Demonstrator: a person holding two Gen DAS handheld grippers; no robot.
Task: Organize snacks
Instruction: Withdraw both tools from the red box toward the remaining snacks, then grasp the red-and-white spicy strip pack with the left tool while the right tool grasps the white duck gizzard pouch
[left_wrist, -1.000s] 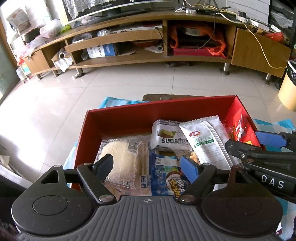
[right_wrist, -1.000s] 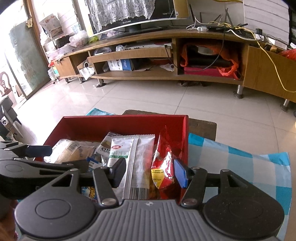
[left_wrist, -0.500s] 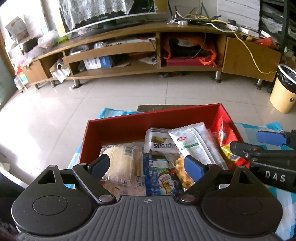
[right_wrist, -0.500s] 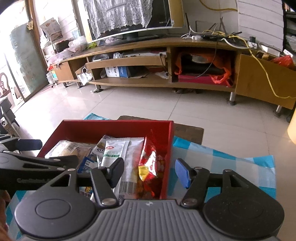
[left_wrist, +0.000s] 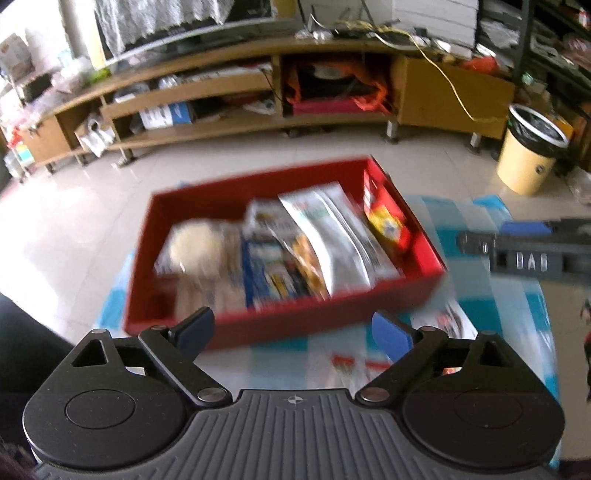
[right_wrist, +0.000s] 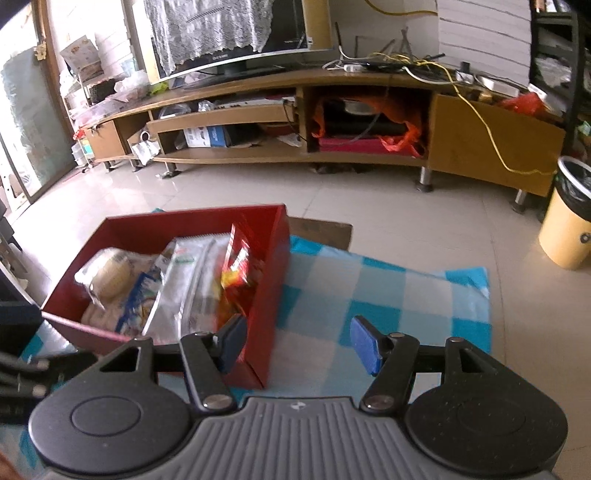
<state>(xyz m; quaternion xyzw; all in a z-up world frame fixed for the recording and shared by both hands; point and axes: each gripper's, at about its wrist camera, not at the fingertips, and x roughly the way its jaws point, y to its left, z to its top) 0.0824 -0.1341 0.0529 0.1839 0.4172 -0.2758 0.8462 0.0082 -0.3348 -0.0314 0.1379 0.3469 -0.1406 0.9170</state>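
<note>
A red box (left_wrist: 317, 321) stands on a blue checked cloth (right_wrist: 369, 288), blurred in the left wrist view. Inside lie a bread packet (left_wrist: 195, 247), a blue packet (left_wrist: 262, 273), a long white packet (left_wrist: 332, 236) and a red packet (left_wrist: 384, 221) against the right wall. My left gripper (left_wrist: 293, 330) hovers just short of the box's near wall, jaws opening wide, nothing between them. My right gripper (right_wrist: 298, 342) is open at the box's (right_wrist: 269, 295) near right corner, only cloth in the gap. Two more packets, one (left_wrist: 443, 321) and another (left_wrist: 351, 365), lie on the cloth in front of the box.
A long wooden TV stand (right_wrist: 332, 122) with cluttered shelves runs along the back across a tiled floor. A yellow bin (right_wrist: 569, 214) stands at the right. A brown cardboard piece (right_wrist: 321, 229) lies past the cloth's far edge. The right gripper (left_wrist: 524, 243) shows at the left view's right side.
Both grippers have drawn back from over the box toward its near side. The left jaws have spread wider. The right view now shows more of the cloth to the box's right.
</note>
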